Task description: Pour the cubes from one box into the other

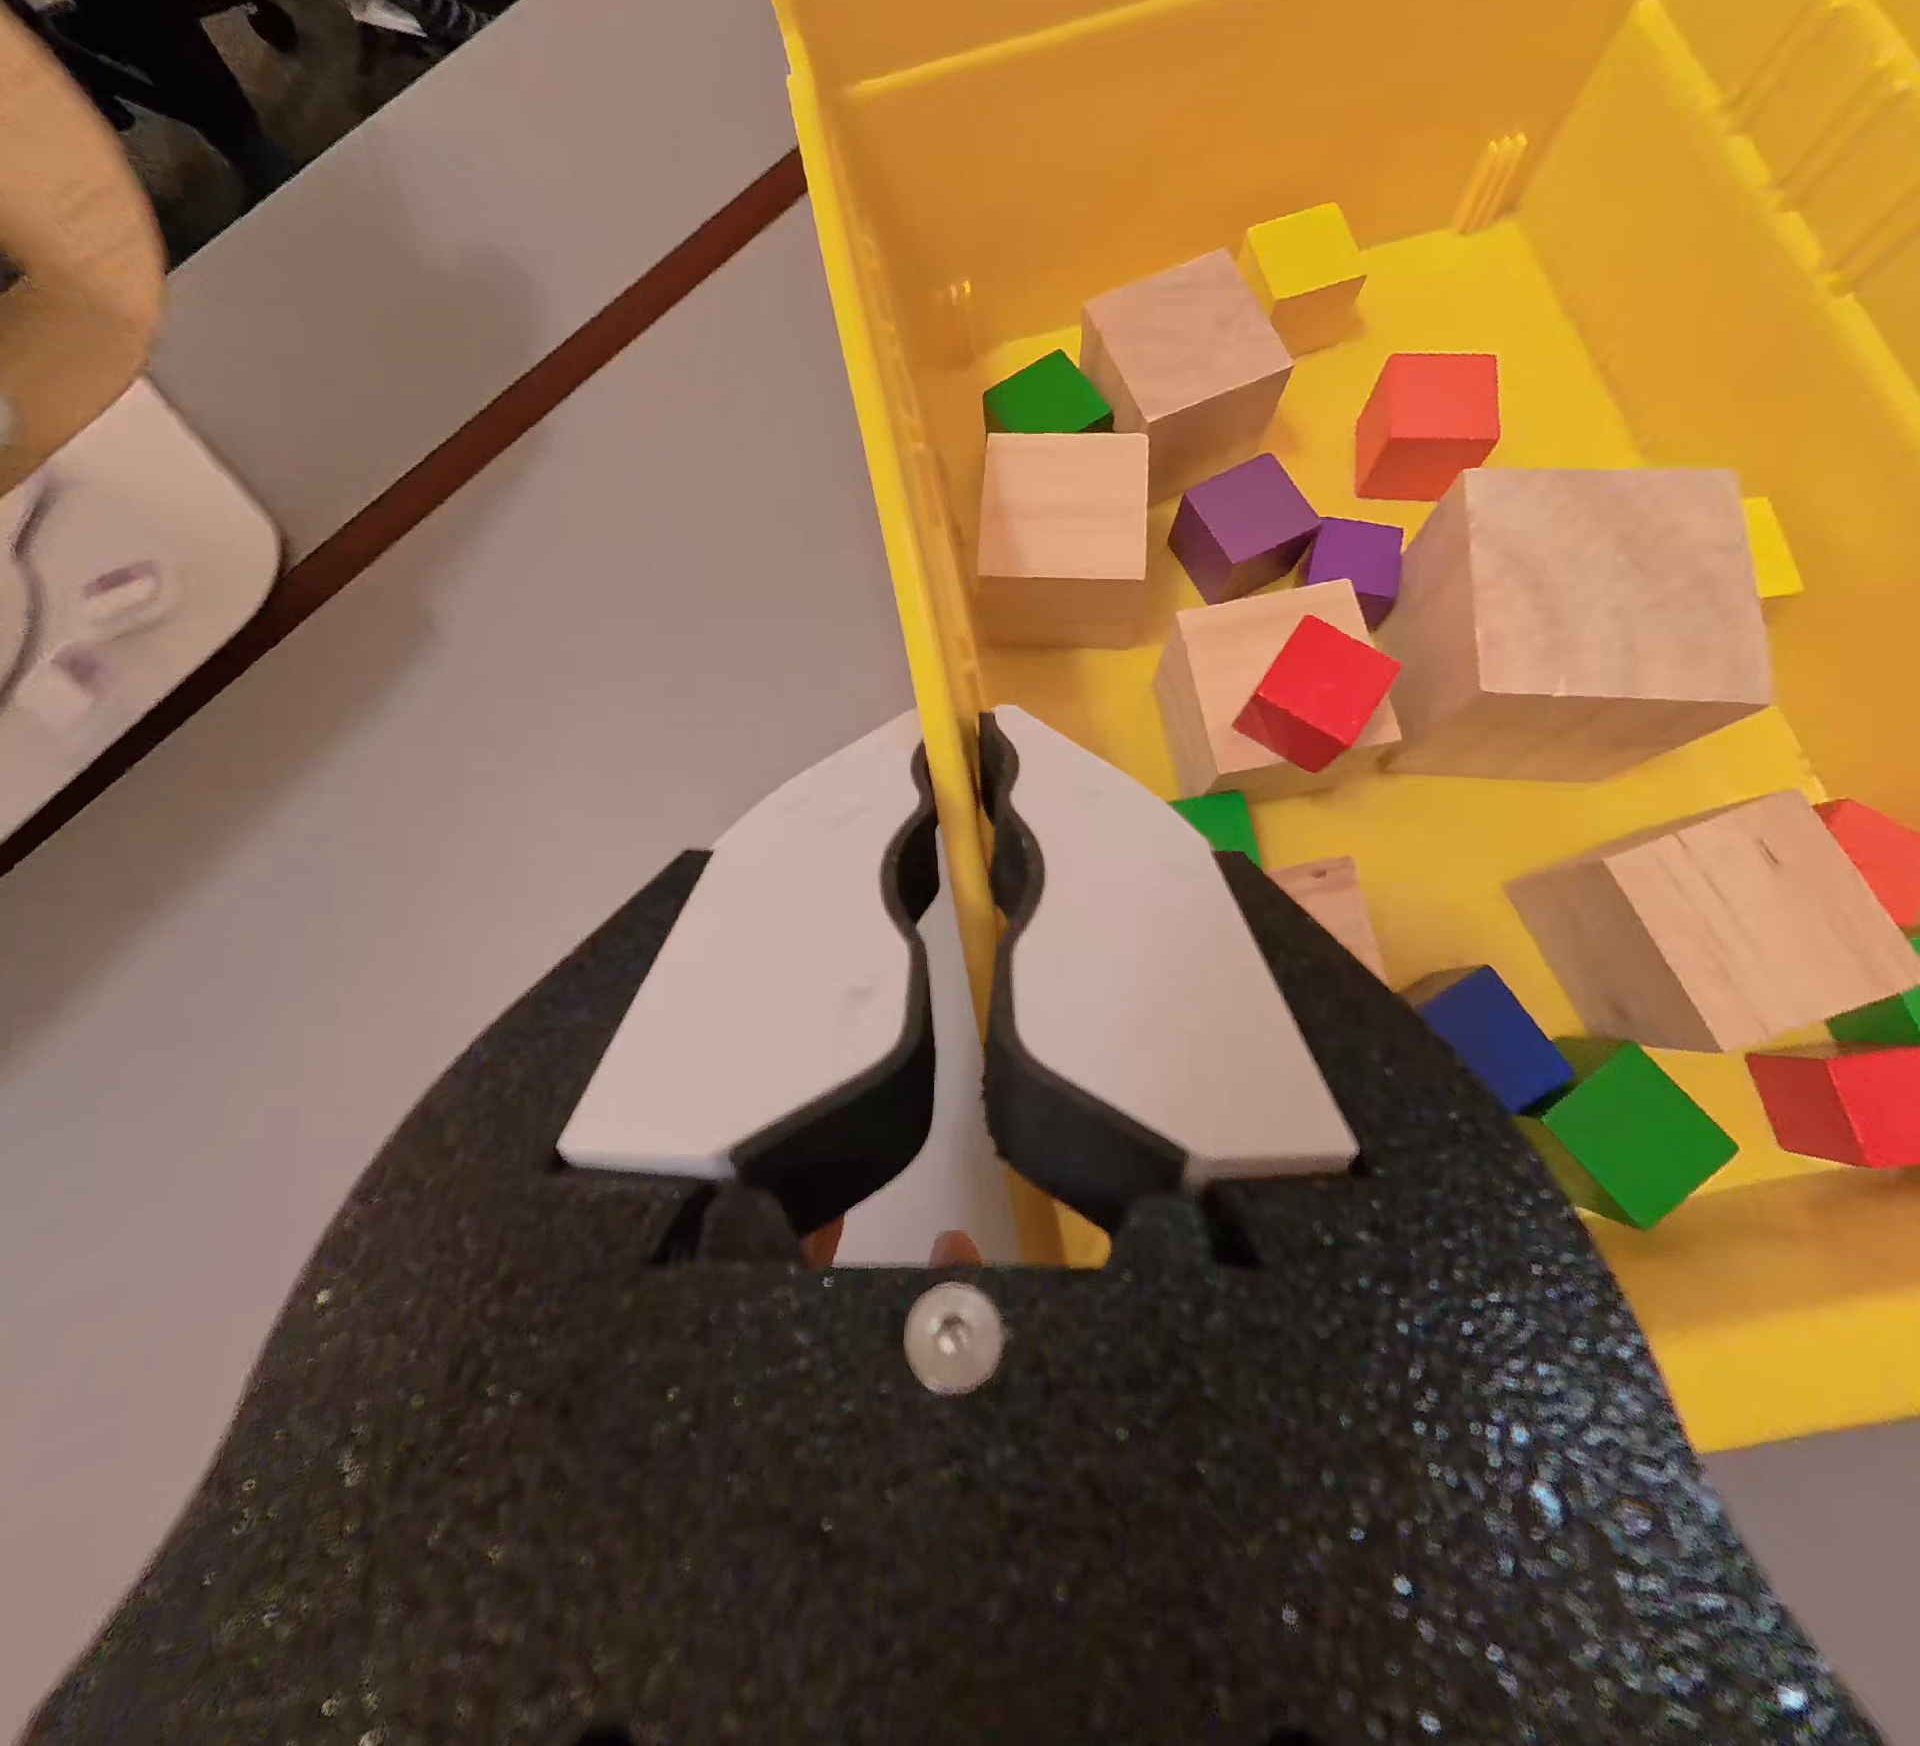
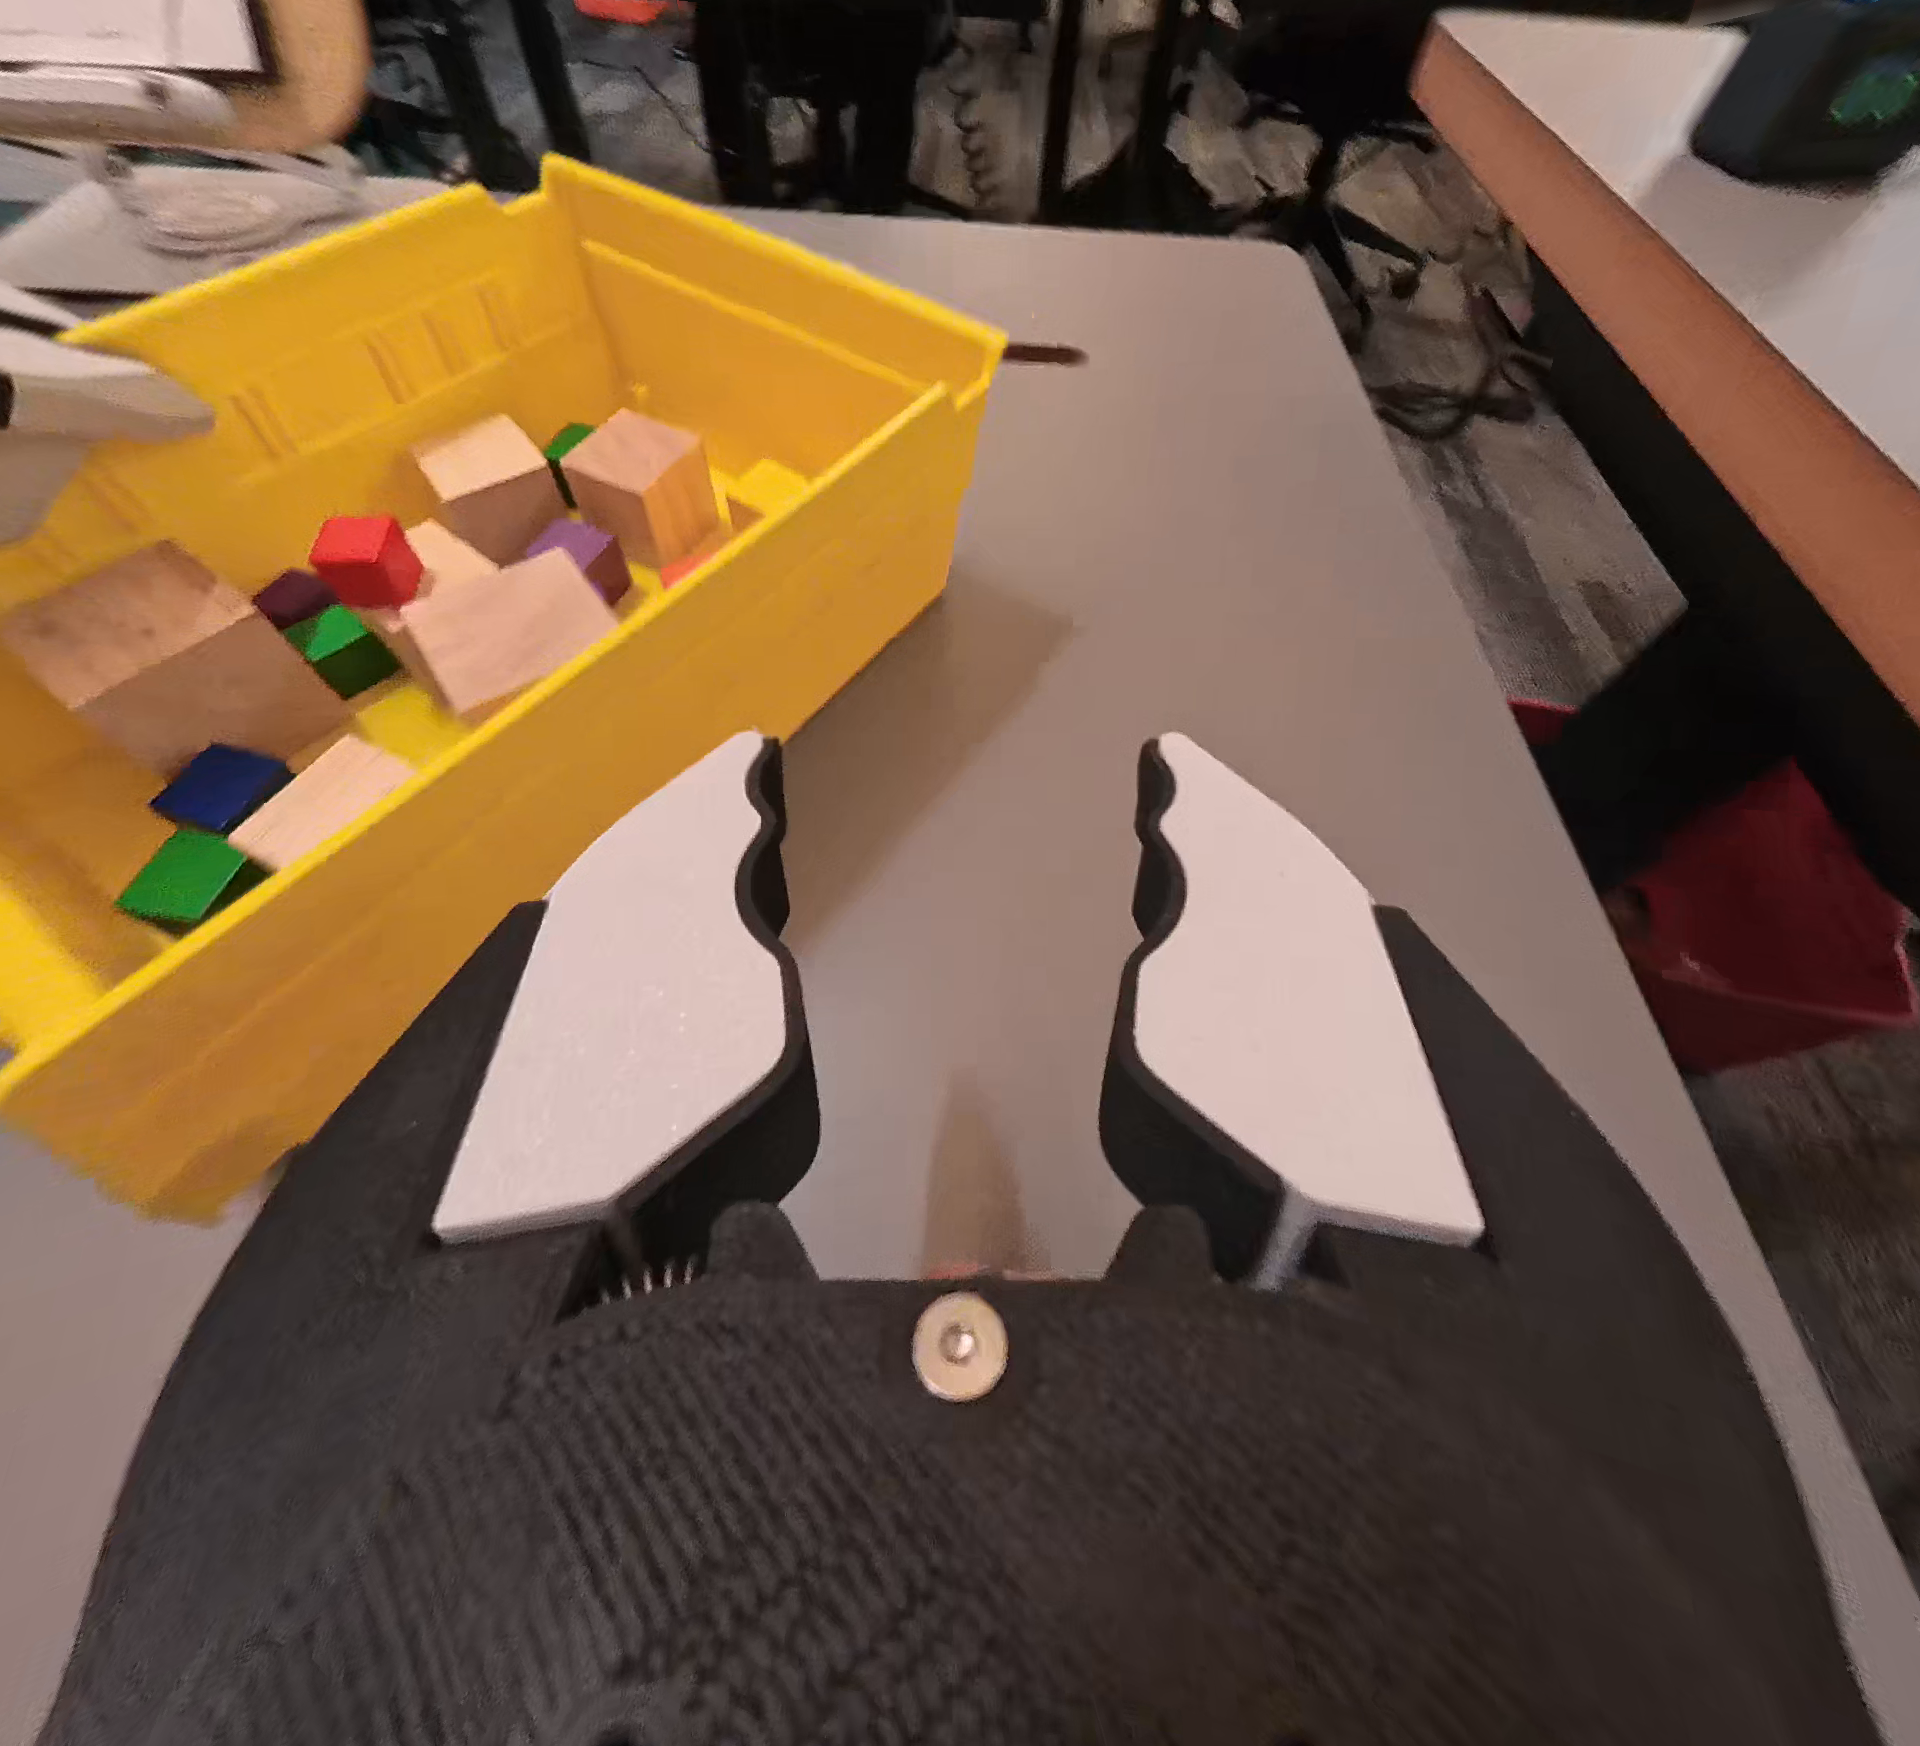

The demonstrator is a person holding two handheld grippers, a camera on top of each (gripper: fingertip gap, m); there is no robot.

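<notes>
Yellow plastic forms the box that stands on the grey surface, and the left gripper has its jaws clamped on the box's near side wall, one finger outside and one inside. Inside the box lie plain wooden cubes mixed with smaller painted ones, among them a red cube resting tilted on a wooden one, purple, green and blue cubes around it. The right gripper hovers over bare surface just beside the box, its jaws spread wide and holding nothing.
</notes>
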